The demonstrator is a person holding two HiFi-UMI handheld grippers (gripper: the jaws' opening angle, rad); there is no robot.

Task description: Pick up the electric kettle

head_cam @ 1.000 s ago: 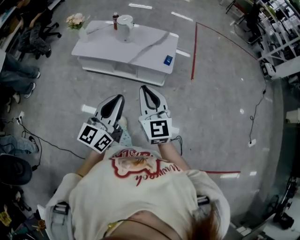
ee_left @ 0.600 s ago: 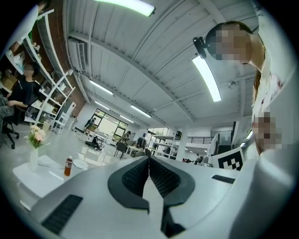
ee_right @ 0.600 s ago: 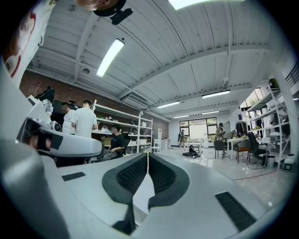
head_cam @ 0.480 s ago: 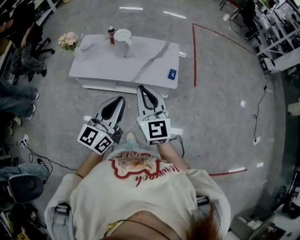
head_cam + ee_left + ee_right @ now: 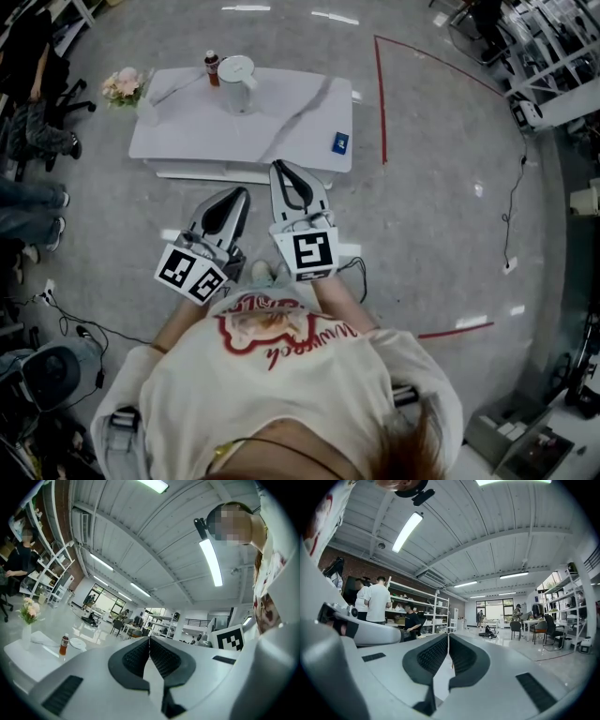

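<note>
Electric kettle (image 5: 237,82) stood at the low white table's (image 5: 281,117) far edge, just beside a drink bottle (image 5: 212,67). Bare tabletop lay before it. Left gripper (image 5: 240,195) and right gripper (image 5: 280,169) were closed, empty.

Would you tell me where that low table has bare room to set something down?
Bare: the table's near left stretch, this side of the kettle, and its middle between the kettle and the small blue item. Crowded: the far left edge, with flowers, bottle and kettle together.
</note>
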